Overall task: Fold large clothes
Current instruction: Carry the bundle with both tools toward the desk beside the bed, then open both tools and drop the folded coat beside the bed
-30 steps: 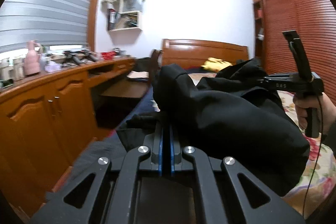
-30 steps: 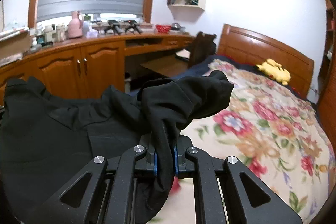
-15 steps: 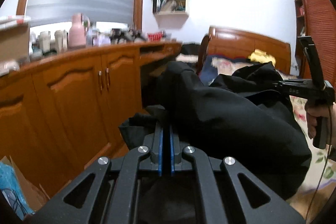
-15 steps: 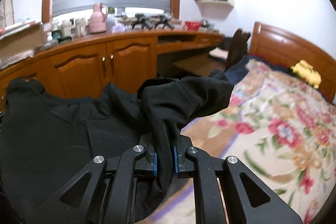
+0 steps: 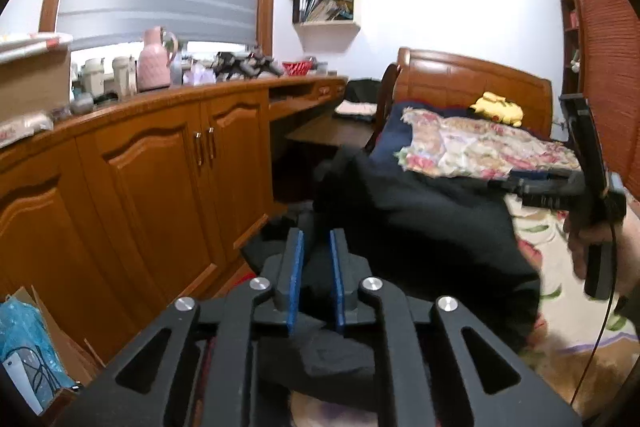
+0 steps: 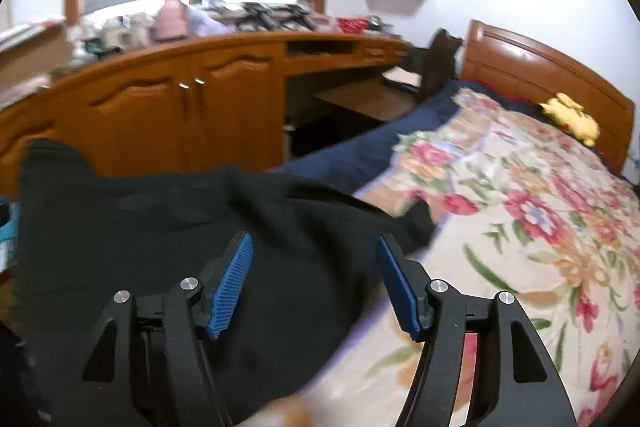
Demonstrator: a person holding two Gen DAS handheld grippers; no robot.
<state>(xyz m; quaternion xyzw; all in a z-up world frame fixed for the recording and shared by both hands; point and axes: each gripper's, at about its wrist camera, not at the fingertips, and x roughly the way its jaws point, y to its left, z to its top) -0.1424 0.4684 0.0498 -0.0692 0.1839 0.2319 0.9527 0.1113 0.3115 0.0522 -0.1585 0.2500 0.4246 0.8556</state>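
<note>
Both grippers open over one black garment [image 6: 192,227] — no grip on it.

Right gripper [image 6: 314,281] spread wide, cloth just ahead and left of its pads, draped on the floral bed [image 6: 520,227]. Left gripper [image 5: 316,275] parted a little, black fabric loose between and beyond the fingers. Looks soft, limp, fairly heavy — best pinched at an edge or corner. One garment, two grippers.

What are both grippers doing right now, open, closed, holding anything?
Left gripper: open a little, black garment between its pads but not clamped.
Right gripper: wide open, holding nothing, above the black garment on the bed.
</note>
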